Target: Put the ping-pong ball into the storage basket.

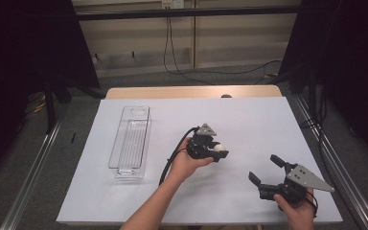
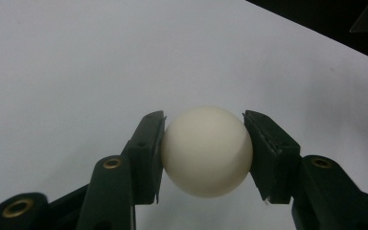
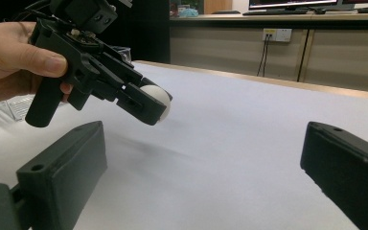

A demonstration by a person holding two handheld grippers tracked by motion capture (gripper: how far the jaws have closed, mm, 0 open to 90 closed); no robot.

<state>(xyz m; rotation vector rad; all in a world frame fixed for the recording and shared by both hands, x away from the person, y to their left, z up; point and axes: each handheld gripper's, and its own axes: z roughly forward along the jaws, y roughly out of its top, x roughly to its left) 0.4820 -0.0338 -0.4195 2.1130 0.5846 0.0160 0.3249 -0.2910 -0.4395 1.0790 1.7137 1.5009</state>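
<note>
The left claw [image 1: 219, 154] is clamped on a white ball [image 2: 206, 151], one pad on each side across its widest part, which is probably why the round thing sits steady and does not roll out. In the right gripper view the ball [image 3: 155, 98] hangs clear of the table [image 3: 249, 143], with a shadow on the white sheet beneath it, so it is carried and not resting. The left hand [image 1: 188, 162] tilts the claw forward and a little down, keeping the ball out in front of the fingers.

The right claw [image 1: 264, 167] sits to the right of the left one and nearer the person, low over the table, its jaws spread wide with nothing between them. It looks parked out of the way.

Well to the left of the left claw lies a clear bin [image 1: 130, 142], long and narrow, open on top. As far as I can see through its walls, nothing is in it. My guess is the ball is meant to go there, a fair stretch from where it hangs.
</note>
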